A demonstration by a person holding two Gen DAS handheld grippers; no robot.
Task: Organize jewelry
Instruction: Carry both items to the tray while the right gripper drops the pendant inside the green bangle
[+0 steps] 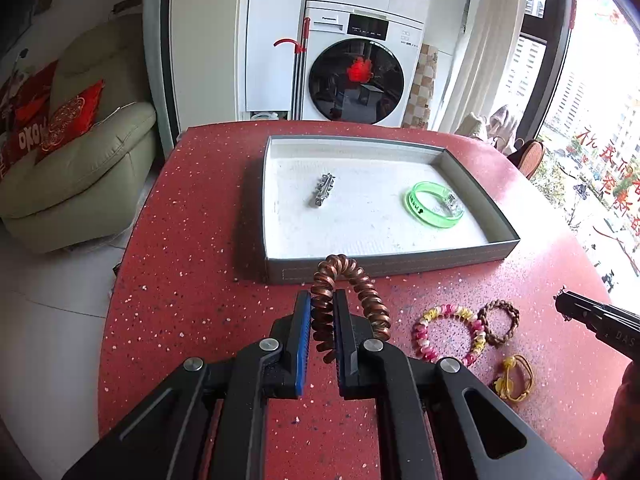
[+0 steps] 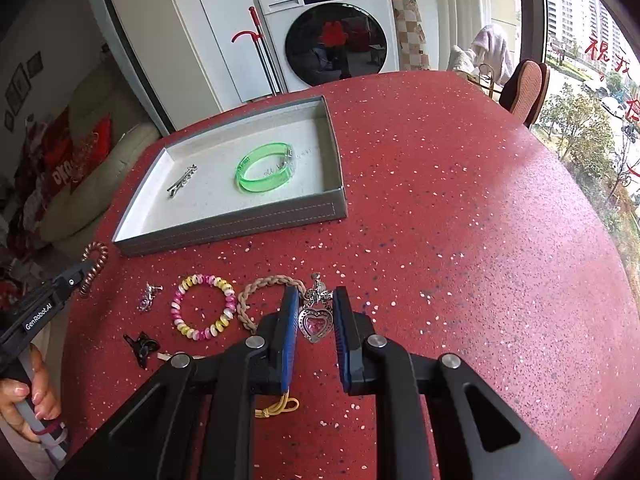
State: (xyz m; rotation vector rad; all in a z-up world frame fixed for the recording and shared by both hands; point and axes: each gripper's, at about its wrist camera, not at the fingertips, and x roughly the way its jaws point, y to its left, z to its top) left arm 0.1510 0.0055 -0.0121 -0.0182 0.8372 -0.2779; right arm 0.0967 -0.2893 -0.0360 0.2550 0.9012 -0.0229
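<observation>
Left tongs (image 1: pixel 322 304) clench coil band (image 1: pixel 352 280); right tongs (image 2: pixel 316 308) clench heart pendant (image 2: pixel 316 322), unseen from left; tray (image 2: pixel 240 224) holds green bangle (image 2: pixel 264 168), clip (image 2: pixel 182 186).

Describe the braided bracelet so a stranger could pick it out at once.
On the red speckled table, look in front of the grey tray, where a row of loose pieces lies. The braided bracelet is a tan plaited cord ring, between the pink-and-yellow beaded bracelet and the right gripper. It alone is woven cord, with no beads or metal.

Left gripper (image 1: pixel 323 300) is clamping a copper spiral hair tie (image 1: pixel 348 292) above the red speckled table (image 1: pixel 180 280). Grey tray (image 1: pixel 384 262) is holding a silver hair clip (image 1: pixel 323 190) and a green bangle (image 1: pixel 434 204), well apart.
</observation>
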